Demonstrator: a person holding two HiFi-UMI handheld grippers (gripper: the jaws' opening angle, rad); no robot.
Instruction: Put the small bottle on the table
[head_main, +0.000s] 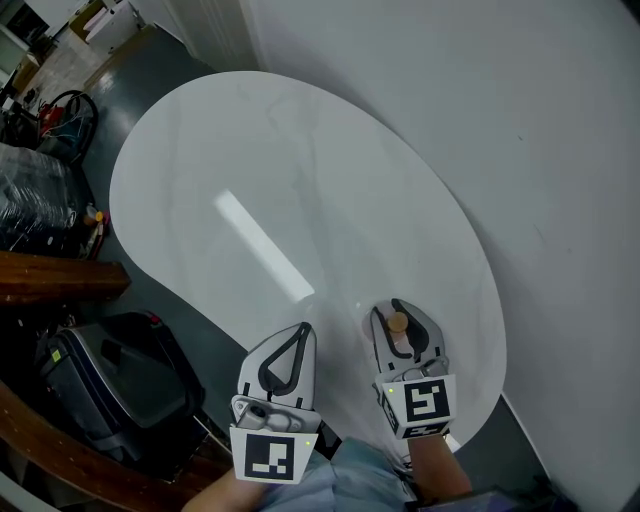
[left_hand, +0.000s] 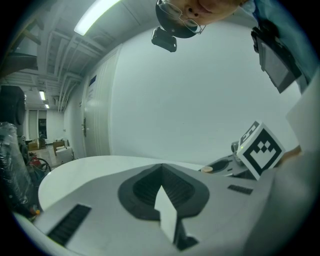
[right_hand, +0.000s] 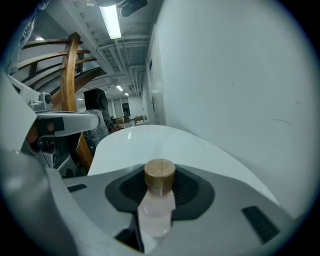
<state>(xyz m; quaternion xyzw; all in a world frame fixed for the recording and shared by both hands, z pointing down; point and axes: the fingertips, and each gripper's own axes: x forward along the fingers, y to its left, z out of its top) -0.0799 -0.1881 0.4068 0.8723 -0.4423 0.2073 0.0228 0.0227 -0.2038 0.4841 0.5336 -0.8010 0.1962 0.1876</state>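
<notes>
A small clear bottle (right_hand: 158, 202) with a round wooden cap (head_main: 398, 322) sits between the jaws of my right gripper (head_main: 401, 322), which is shut on it. It hangs over the near right part of the white oval table (head_main: 260, 170). In the right gripper view the bottle stands upright in the dark pads (right_hand: 195, 192), cap on top. My left gripper (head_main: 290, 345) is beside it on the left, jaws together with nothing between them. From the left gripper view the right gripper's marker cube (left_hand: 261, 149) and the cap (left_hand: 207, 169) show at the right.
A white wall (head_main: 500, 110) runs along the table's far and right side. Dark bags and a suitcase (head_main: 100, 385) lie on the floor at the left, by a wooden rail (head_main: 60, 275). The tabletop bears only a light's reflection (head_main: 262, 245).
</notes>
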